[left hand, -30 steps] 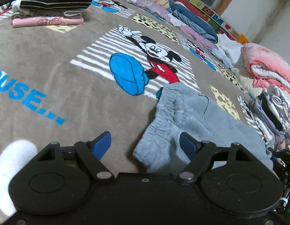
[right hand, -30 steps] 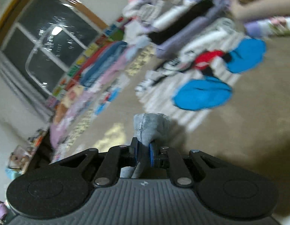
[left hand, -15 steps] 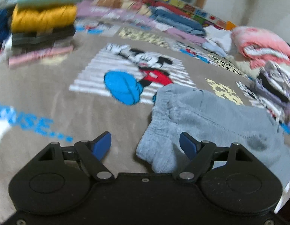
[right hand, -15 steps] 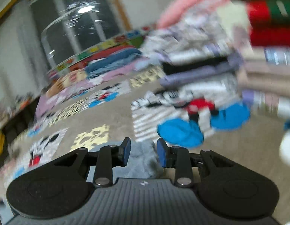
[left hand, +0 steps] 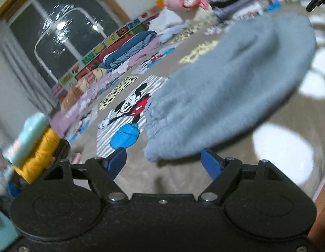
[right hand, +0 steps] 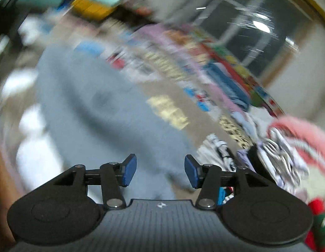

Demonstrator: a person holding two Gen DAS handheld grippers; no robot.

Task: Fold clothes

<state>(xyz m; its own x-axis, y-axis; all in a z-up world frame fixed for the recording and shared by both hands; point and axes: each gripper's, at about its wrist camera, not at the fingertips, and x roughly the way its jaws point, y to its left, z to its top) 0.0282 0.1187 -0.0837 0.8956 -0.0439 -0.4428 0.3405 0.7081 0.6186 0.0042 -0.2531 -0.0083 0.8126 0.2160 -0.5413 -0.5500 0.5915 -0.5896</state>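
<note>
Both grippers now stand open: the right gripper [right hand: 160, 169] has released the grey garment [left hand: 225, 96], which lies mid-blanket [left hand: 183, 180] beside the Mickey print [left hand: 131, 107]. The left gripper [left hand: 163, 160] faces its near hem, ready to regrasp.

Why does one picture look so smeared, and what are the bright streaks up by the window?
Right wrist view: heavy motion blur smears the grey garment and clothes piles; only the right gripper stays sharp. Left wrist view: milder blur, fisheye bending at the edges. Both: lamp glare streaks on the dark window.
</note>
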